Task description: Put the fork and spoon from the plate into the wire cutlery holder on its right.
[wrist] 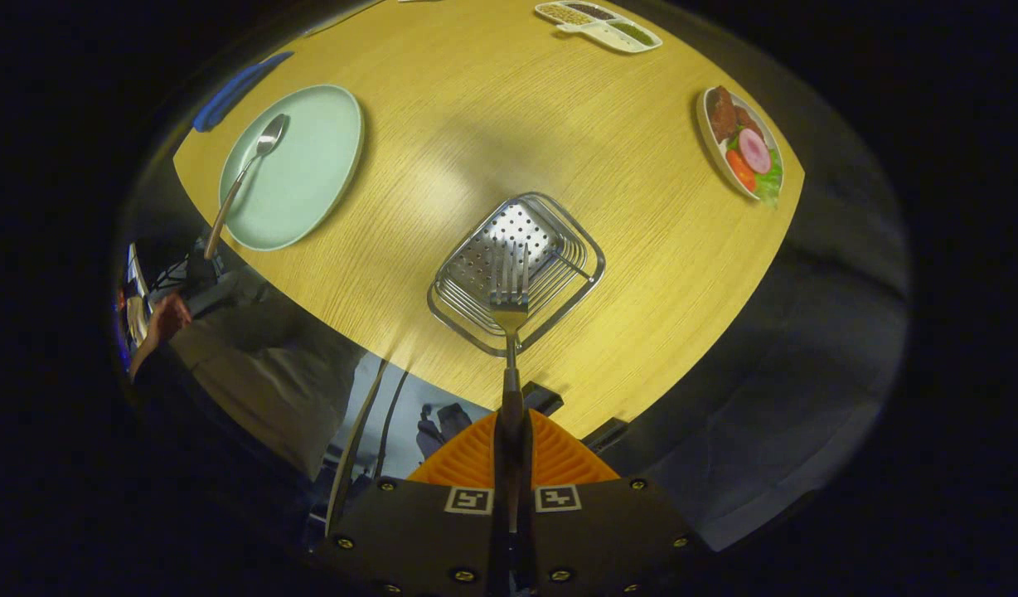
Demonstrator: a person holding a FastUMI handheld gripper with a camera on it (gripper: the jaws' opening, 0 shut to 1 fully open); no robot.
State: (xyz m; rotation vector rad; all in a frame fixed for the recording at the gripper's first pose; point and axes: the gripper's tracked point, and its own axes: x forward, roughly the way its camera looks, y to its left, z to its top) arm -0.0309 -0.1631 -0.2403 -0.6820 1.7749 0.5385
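My gripper (pixel 511 427) is shut on the fork (pixel 509 290), its orange fingers (pixel 467 456) clamping the dark handle. The fork points forward and down, its tines hanging over the open top of the wire cutlery holder (pixel 575 240), which stands on the wooden table just beyond the fingers. I look down into the holder and see its perforated metal floor. Off to the left of the holder sits the pale green plate (pixel 310 174), with the spoon (pixel 242 174) lying across it, bowl toward the far side and handle sticking out over the near rim.
A plate of food (pixel 743 148) sits on the table (pixel 559 124) to the right of the holder. A divided white dish (pixel 598 25) with snacks is at the far side. A person's hand and sleeve (pixel 165 323) show beside the table's near left edge.
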